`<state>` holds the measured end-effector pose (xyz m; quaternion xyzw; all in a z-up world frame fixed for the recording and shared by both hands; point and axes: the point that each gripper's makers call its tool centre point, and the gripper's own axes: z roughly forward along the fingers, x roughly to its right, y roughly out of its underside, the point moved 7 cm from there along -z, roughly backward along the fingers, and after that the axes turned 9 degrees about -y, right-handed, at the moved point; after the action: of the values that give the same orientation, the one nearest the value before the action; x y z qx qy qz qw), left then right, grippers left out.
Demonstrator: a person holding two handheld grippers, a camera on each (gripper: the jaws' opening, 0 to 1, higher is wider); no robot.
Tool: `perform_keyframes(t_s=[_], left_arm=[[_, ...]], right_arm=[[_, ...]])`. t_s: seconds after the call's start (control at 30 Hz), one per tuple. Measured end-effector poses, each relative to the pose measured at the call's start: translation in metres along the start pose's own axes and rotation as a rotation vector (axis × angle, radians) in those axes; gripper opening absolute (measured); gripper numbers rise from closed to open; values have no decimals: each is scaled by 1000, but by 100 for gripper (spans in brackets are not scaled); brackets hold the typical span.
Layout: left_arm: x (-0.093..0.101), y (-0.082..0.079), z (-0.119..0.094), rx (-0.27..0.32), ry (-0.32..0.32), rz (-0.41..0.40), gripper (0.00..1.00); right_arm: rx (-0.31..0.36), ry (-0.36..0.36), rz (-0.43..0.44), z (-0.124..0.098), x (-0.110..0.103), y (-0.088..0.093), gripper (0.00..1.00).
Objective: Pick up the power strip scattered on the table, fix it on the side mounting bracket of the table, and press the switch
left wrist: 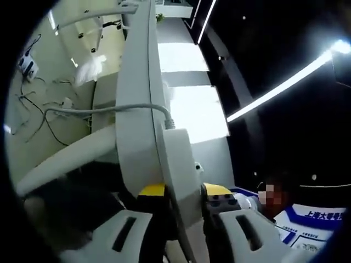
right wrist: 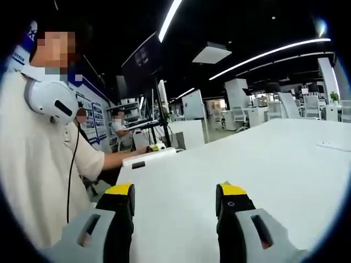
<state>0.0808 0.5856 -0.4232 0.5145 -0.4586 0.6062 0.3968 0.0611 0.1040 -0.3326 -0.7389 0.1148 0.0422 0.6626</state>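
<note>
Both my left gripper's (left wrist: 178, 211) yellow-tipped jaws pinch the white power strip (left wrist: 145, 104), which rises edge-on between them, its grey cable (left wrist: 104, 109) trailing away. My right gripper (right wrist: 175, 205) hovers over the white desk (right wrist: 274, 159), jaws spread with bare desk between them.
</note>
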Motion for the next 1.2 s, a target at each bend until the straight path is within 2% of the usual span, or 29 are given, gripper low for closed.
perform_keyframes(t_s=[0.37, 0.43, 0.47, 0.5, 0.63, 0.8, 0.9, 0.97, 1.03, 1.1, 1.2], left_arm=[[-8, -6, -12, 22, 12, 13, 25], [-8, -7, -14, 8, 3, -13, 26], [-9, -9, -15, 13, -2, 24, 26], [-5, -4, -9, 14, -6, 20, 27], [-5, -3, -9, 27, -10, 9, 28], [0, 0, -5, 25, -51, 49, 29], [2, 0, -4, 23, -75, 108, 30], [1, 0, -5, 28, -77, 91, 30], [1, 1, -5, 38, -75, 86, 30], [1, -2, -8, 84, -96, 156, 31], [3, -4, -12, 118, -113, 187, 32]], right_arm=[[-12, -3, -4, 0, -2, 2, 56], [-9, -3, -3, 0, -2, 2, 56], [-9, -2, -5, -1, -2, 1, 56], [-8, -3, -5, -1, -2, 1, 56], [-6, -5, -5, -1, -1, 0, 56], [-7, -15, -13, 3, 0, -3, 56], [-1, -19, -17, 5, 0, -5, 56], [1, -22, -21, 7, -1, -6, 56], [3, -23, -22, 7, -2, -6, 56], [7, -19, -21, 8, -2, -7, 56], [19, -16, -22, 8, -2, -10, 56]])
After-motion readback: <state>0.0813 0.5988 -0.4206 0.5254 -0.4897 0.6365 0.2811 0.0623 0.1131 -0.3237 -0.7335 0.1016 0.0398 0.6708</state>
